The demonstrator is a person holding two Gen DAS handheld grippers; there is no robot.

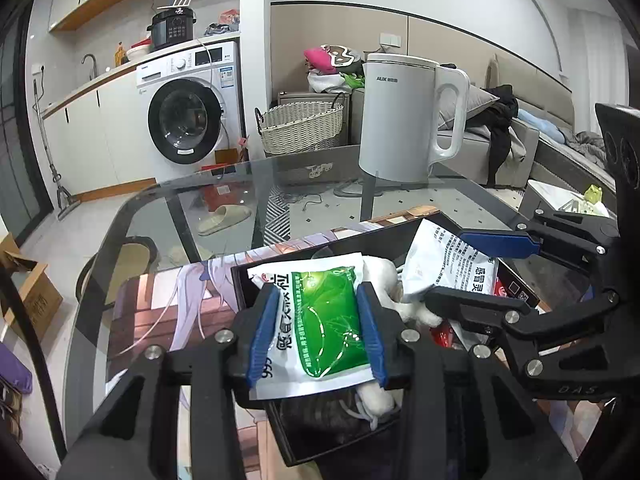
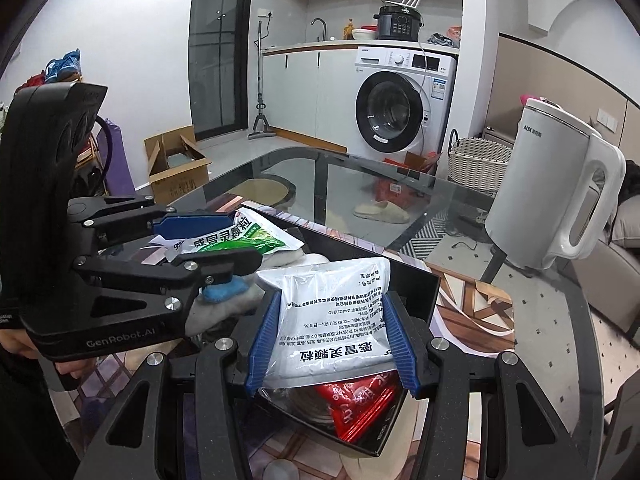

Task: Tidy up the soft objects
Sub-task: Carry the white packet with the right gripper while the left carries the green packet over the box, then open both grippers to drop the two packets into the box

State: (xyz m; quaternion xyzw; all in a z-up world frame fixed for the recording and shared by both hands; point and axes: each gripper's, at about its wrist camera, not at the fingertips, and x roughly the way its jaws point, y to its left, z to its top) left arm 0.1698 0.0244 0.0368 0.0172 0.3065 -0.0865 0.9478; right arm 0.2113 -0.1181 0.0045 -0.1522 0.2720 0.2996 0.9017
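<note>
My left gripper (image 1: 318, 300) is shut on a green-and-white sachet (image 1: 328, 320), its blue pads pressing both long edges. That sachet hangs over a black tray (image 1: 276, 428). My right gripper (image 2: 333, 304) is shut on a white sachet (image 2: 332, 320) printed with black text, above the same tray (image 2: 420, 296). Each gripper appears in the other's view: the right gripper (image 1: 448, 266) with its white sachet (image 1: 444, 256), and the left gripper (image 2: 240, 240) with the green sachet (image 2: 248, 240). In the tray lie a red packet (image 2: 360, 404), white fluffy pieces (image 1: 384, 280) and a blue fluffy piece (image 2: 222, 292).
The tray rests on a printed mat (image 1: 160, 312) on a glass table (image 1: 224, 200). A white kettle (image 1: 400, 120) stands at the table's far side. A hand (image 2: 24, 344) holds the left gripper. Beyond the table are a washing machine (image 1: 188, 116) and a wicker basket (image 1: 300, 128).
</note>
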